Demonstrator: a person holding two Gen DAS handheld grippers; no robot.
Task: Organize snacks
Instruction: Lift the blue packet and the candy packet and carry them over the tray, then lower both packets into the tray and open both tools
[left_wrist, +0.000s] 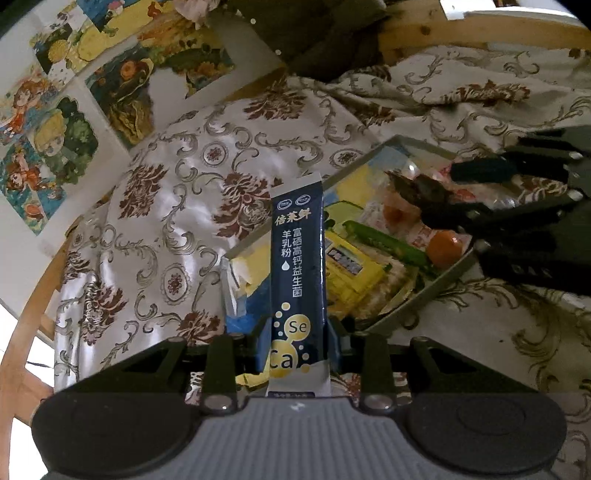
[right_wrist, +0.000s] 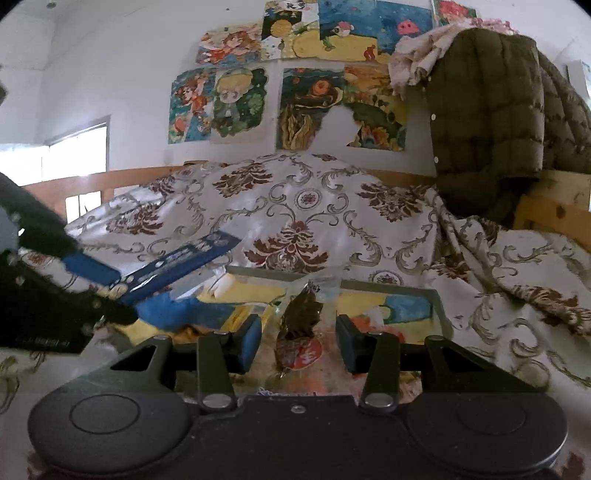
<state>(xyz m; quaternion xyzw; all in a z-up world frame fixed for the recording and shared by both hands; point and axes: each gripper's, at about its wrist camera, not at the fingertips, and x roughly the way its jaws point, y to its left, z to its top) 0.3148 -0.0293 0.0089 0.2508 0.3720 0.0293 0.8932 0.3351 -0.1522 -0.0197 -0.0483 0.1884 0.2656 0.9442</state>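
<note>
My left gripper (left_wrist: 298, 334) is shut on the lower end of a dark navy stick sachet (left_wrist: 297, 254) with gold "Se" and "Ca" dots, which stands upright over the near-left corner of a grey-rimmed tray (left_wrist: 424, 301). In the right wrist view that left gripper (right_wrist: 110, 291) enters from the left, with the sachet (right_wrist: 184, 260) slanting up to the right. My right gripper (right_wrist: 300, 341) is shut on a clear packet of dark brown snack (right_wrist: 301, 314) with a red label, above the tray (right_wrist: 391, 286). From the left wrist view, the right gripper (left_wrist: 439, 194) hovers over the tray's far right side with the packet (left_wrist: 417, 188).
The tray holds a yellow packet (left_wrist: 351, 269), a green stick (left_wrist: 384, 243), an orange ball-like piece (left_wrist: 445, 249) and other wrappers. It rests on a floral bedspread (right_wrist: 303, 206). An olive padded jacket (right_wrist: 491, 122) hangs on the wooden frame at right. Cartoon posters (right_wrist: 236, 103) cover the wall.
</note>
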